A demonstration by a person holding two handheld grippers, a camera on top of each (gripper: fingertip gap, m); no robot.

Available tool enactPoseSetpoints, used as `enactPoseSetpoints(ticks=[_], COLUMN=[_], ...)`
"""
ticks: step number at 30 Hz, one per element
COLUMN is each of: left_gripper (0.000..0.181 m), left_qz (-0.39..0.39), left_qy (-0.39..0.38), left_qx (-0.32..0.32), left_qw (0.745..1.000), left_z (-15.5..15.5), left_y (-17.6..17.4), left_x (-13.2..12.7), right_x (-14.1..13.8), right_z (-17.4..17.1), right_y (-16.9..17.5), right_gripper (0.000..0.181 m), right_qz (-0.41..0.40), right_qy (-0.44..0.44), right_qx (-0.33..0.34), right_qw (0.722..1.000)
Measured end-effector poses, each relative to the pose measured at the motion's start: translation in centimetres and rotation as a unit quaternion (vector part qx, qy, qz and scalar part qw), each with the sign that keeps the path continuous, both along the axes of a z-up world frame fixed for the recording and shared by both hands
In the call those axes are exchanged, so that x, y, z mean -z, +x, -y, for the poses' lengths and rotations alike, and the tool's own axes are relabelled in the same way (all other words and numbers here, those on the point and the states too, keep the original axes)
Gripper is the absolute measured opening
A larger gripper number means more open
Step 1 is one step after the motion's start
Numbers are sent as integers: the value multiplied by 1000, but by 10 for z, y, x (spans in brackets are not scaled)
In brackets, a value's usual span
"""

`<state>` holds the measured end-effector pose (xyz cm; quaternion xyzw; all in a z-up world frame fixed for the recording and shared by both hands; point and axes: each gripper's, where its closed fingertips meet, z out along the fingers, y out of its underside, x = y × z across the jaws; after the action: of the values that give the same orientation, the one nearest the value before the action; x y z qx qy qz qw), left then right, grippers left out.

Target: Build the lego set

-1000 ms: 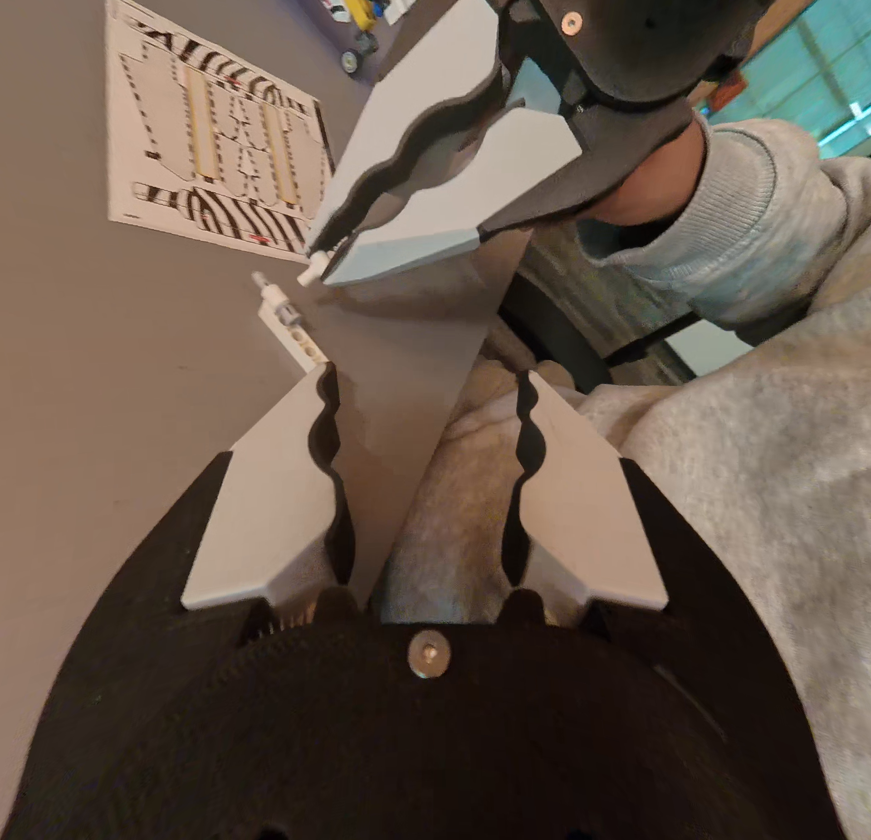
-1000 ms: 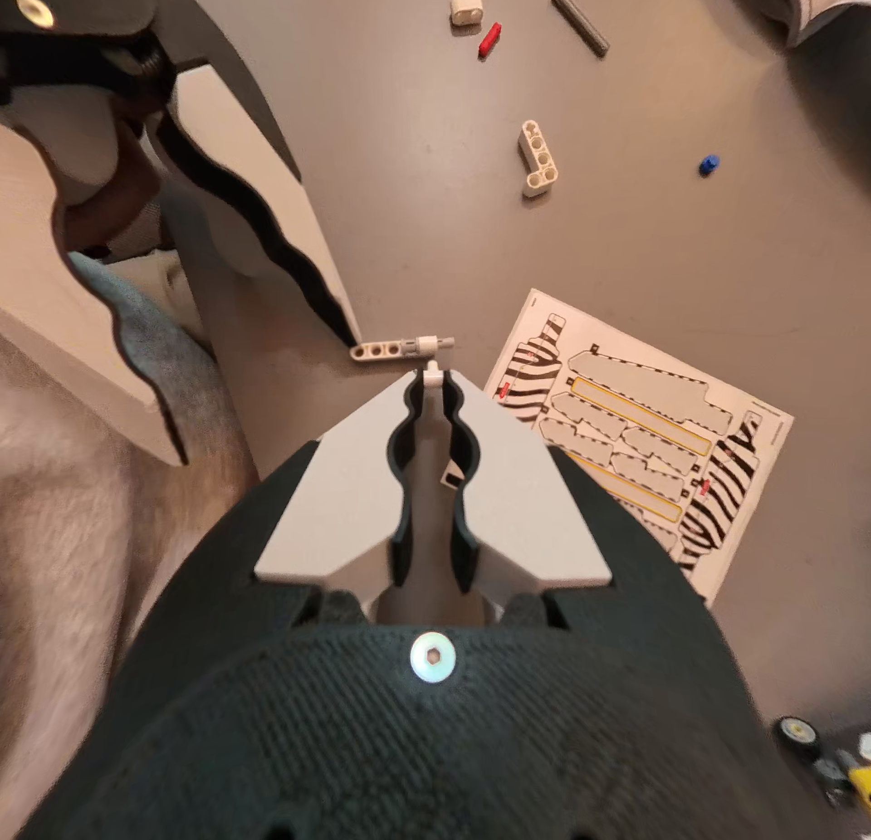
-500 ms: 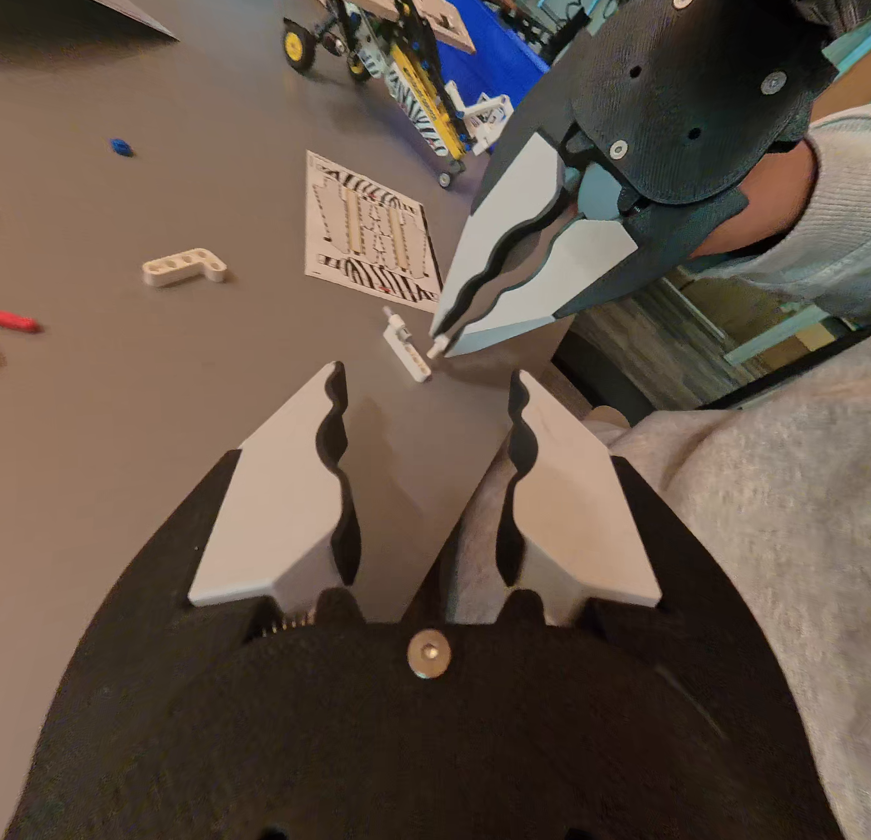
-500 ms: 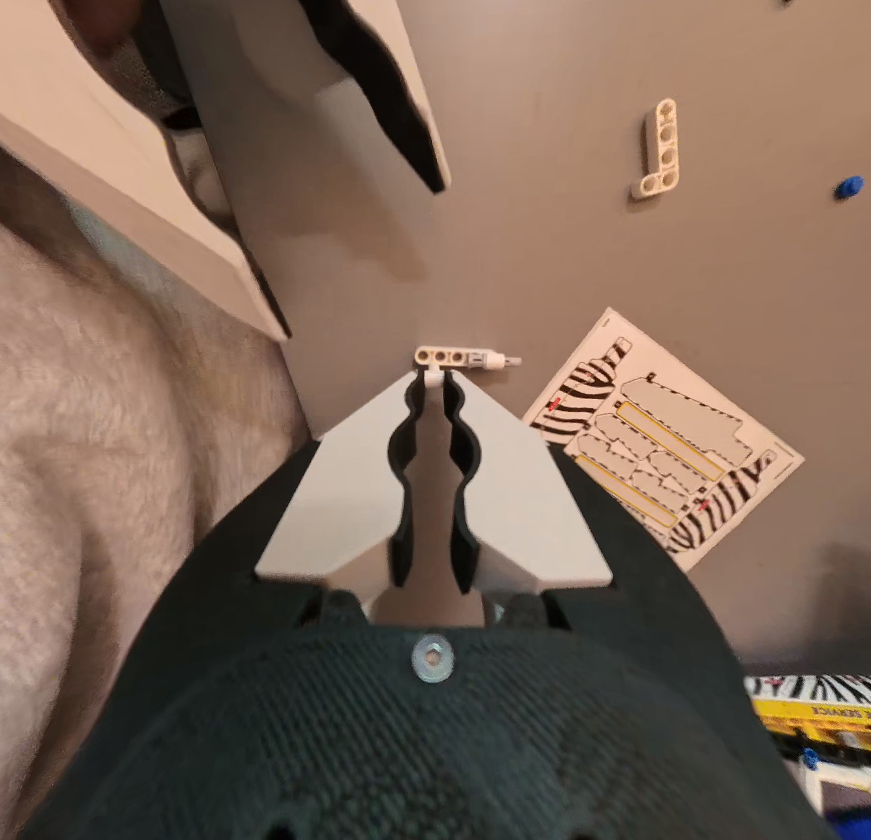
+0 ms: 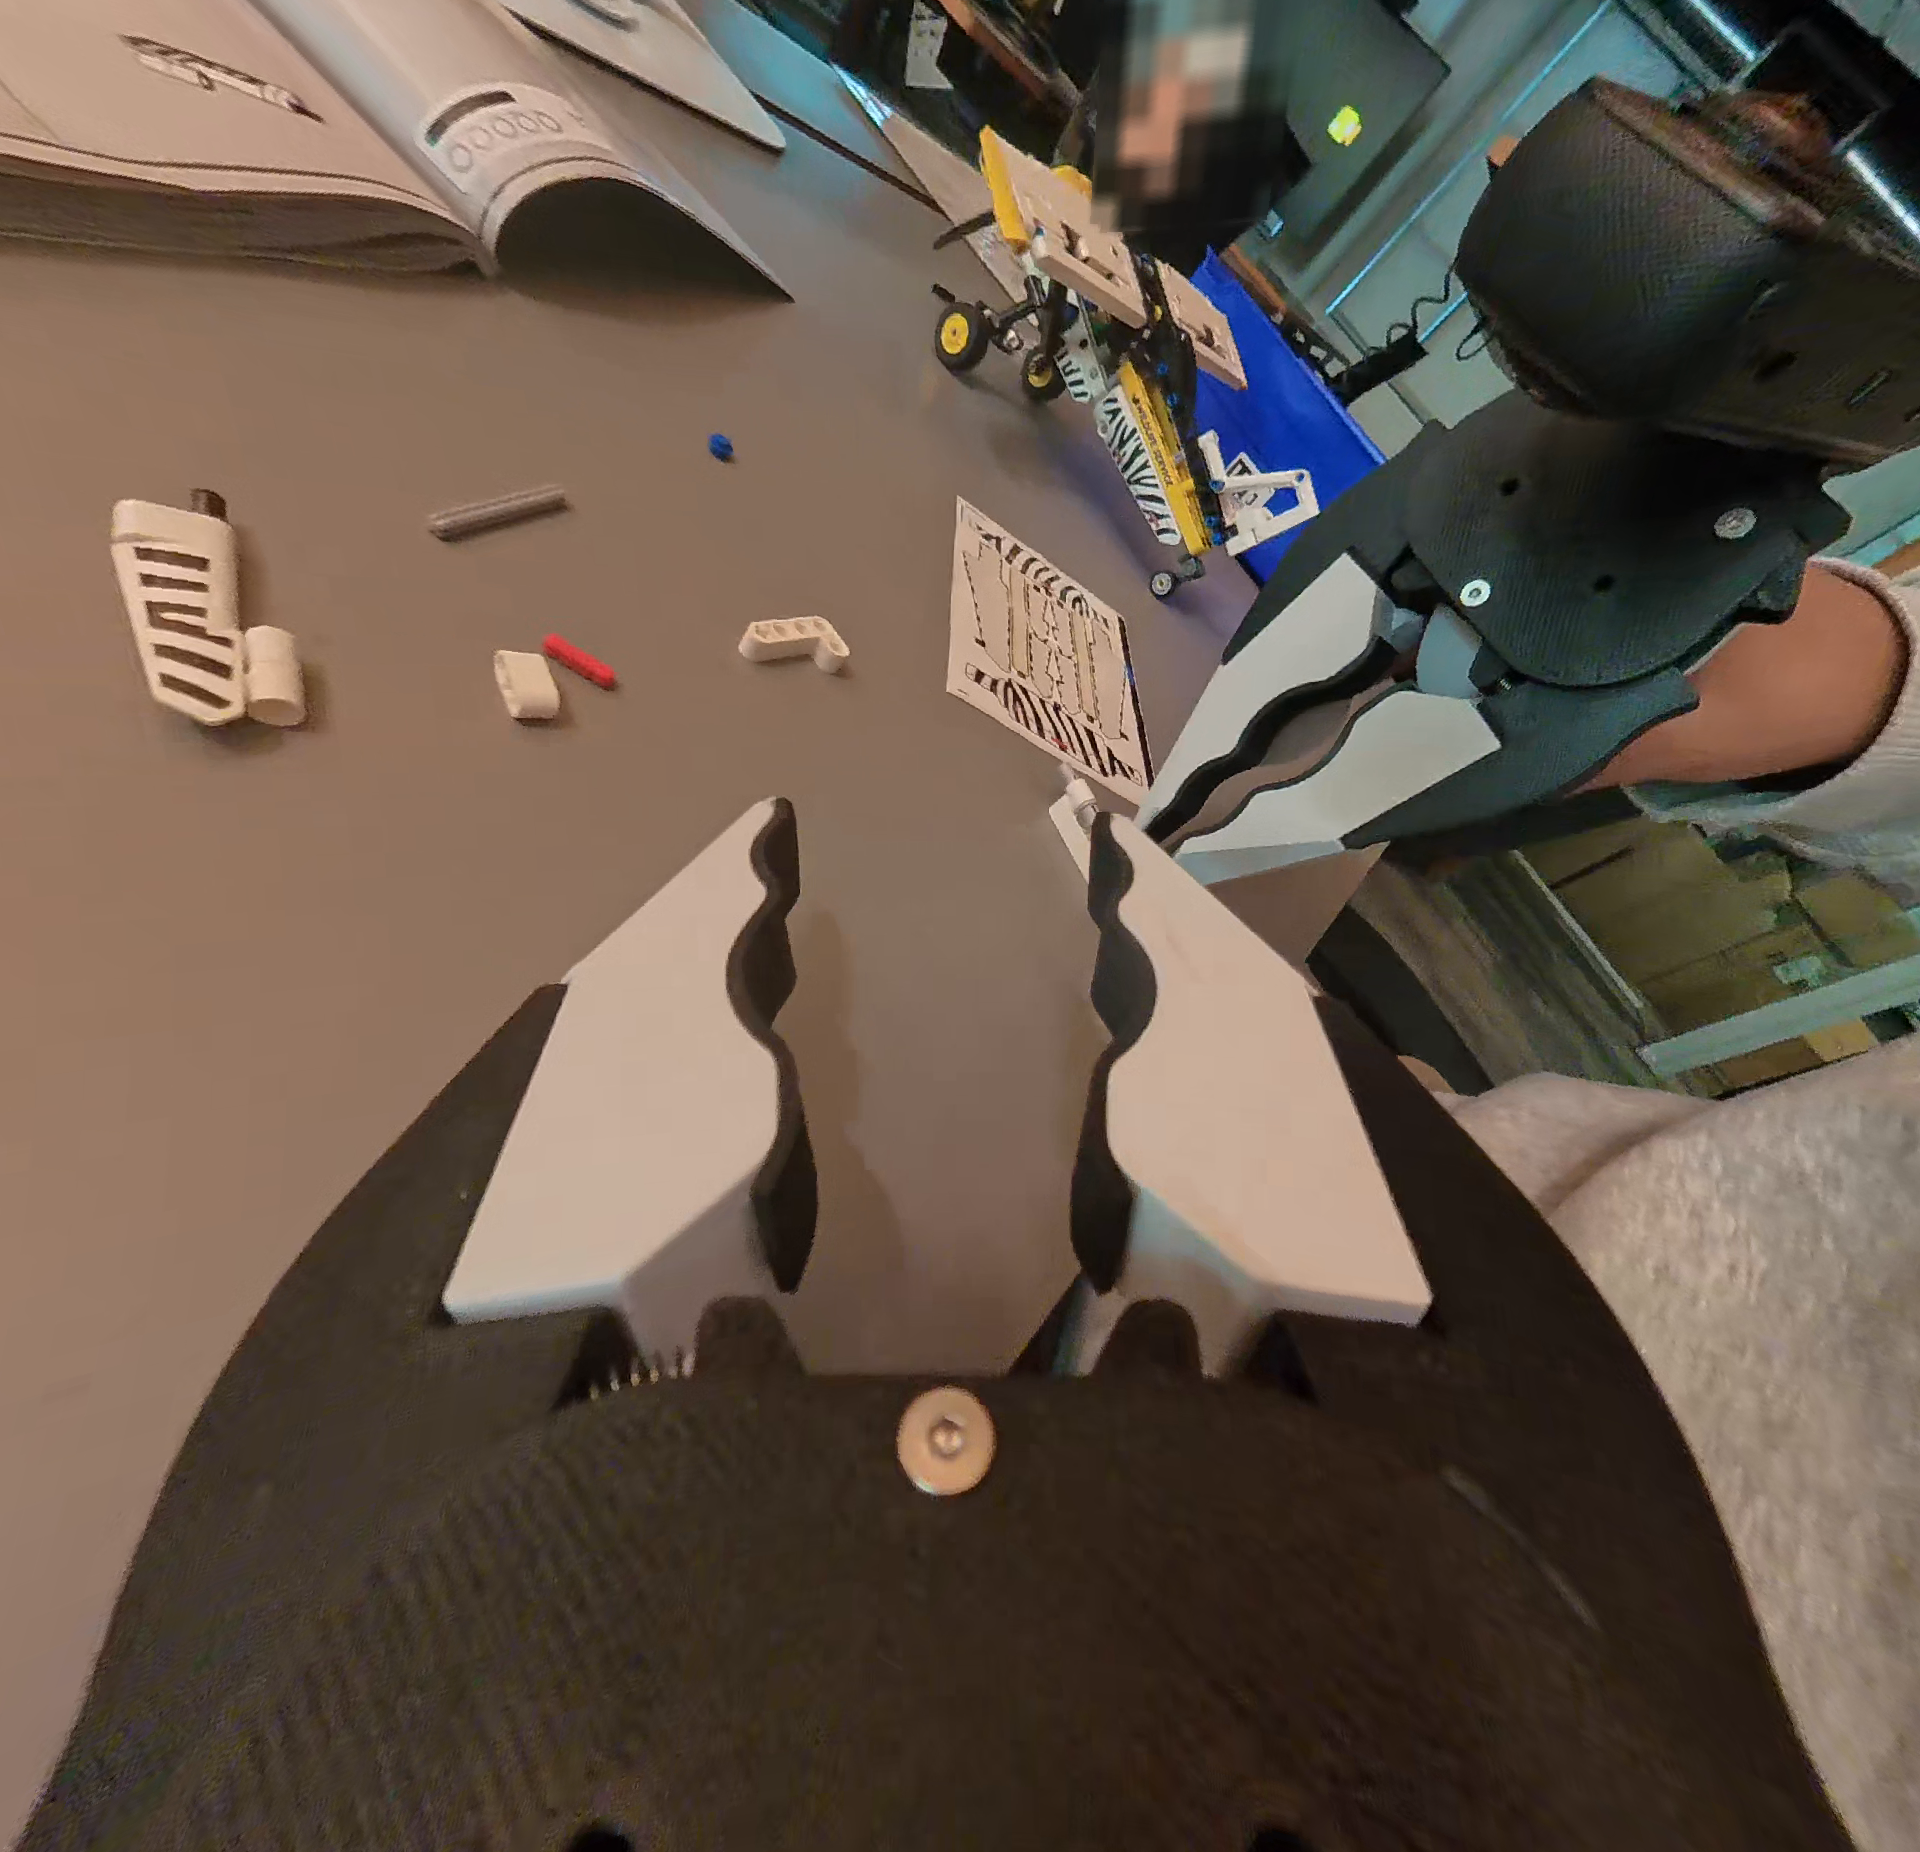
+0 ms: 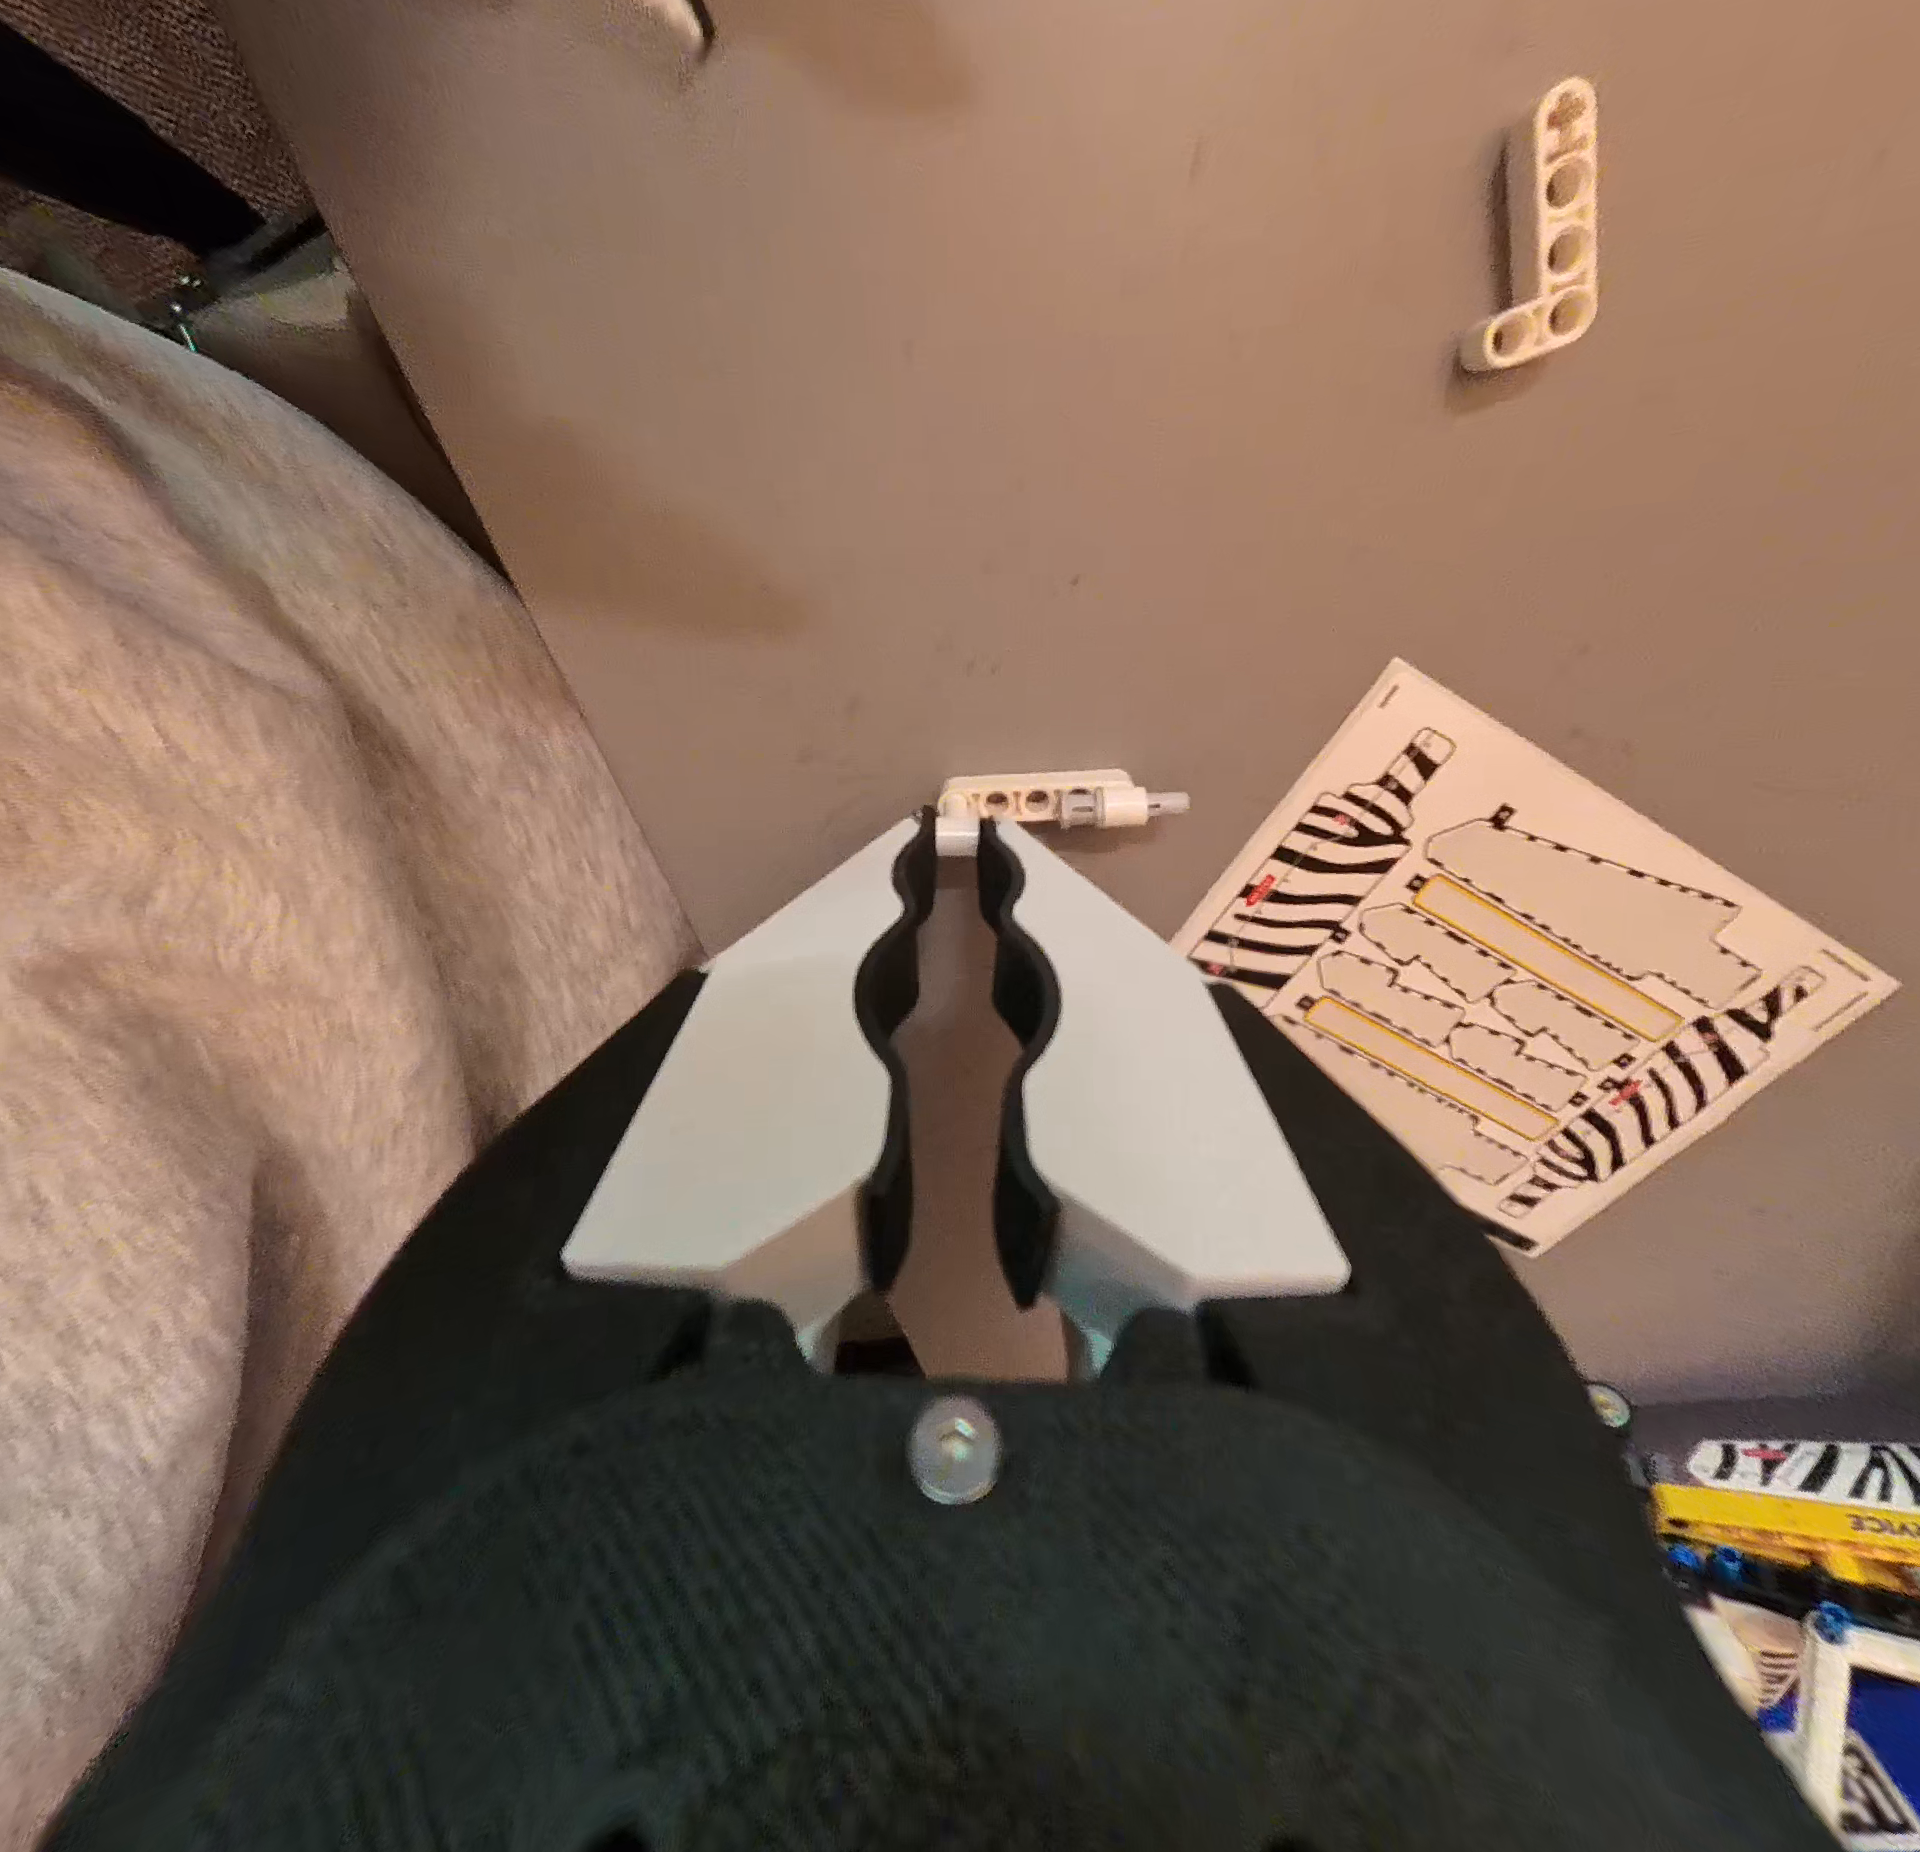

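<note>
My right gripper (image 6: 958, 834) is shut on a small white piece (image 6: 956, 832) at its fingertips. The piece touches the left end of a short white beam (image 6: 1029, 803) that lies on the grey table (image 6: 1039, 400) with a pin sticking out of its right end. My left gripper (image 5: 940, 831) is open and empty, held above the table near its front edge. In the left wrist view the right gripper (image 5: 1153, 828) reaches in from the right, and the beam (image 5: 1070, 815) is mostly hidden behind my left gripper's right finger.
A zebra sticker sheet (image 6: 1538, 971) lies right of the beam. An L-shaped white beam (image 5: 795, 644), red axle (image 5: 580, 659), white connector (image 5: 528, 682), grey axle (image 5: 497, 512), blue pin (image 5: 719, 444) and striped panel (image 5: 182, 607) lie scattered. An open booklet (image 5: 260, 140) and the part-built model (image 5: 1122, 379) stand farther back. My hands' fingertips stand some 12 cm from each other.
My left gripper has swung up and away, leaving the right wrist view. My right gripper, still shut on the small piece, has come up against the beam's left end.
</note>
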<state>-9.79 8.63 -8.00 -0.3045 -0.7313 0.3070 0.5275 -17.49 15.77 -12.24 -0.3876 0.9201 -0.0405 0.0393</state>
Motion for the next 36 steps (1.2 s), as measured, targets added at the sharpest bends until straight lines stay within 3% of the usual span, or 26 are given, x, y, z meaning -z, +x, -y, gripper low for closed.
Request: enactPoseSetpoints(ticks=[10,23,31,36], left_gripper=[56,55,55,55], left_qz=[12,11,13,12], left_qy=[-4,4,7,10], left_qx=[-4,-6,-4,-6], left_qw=[1000,1000,1000,1000], left_z=[1,2,2,3], left_y=[1,2,2,3], left_x=[4,5,7,7], right_x=[0,1,1,1], right_z=[1,1,1,1], right_y=[0,0,0,1], right_gripper=[6,6,6,6], right_qz=[-27,-54,-90,-81], right_qy=[28,21,19,35], right_qx=[17,-14,-81,-69], right_qw=[999,998,992,994])
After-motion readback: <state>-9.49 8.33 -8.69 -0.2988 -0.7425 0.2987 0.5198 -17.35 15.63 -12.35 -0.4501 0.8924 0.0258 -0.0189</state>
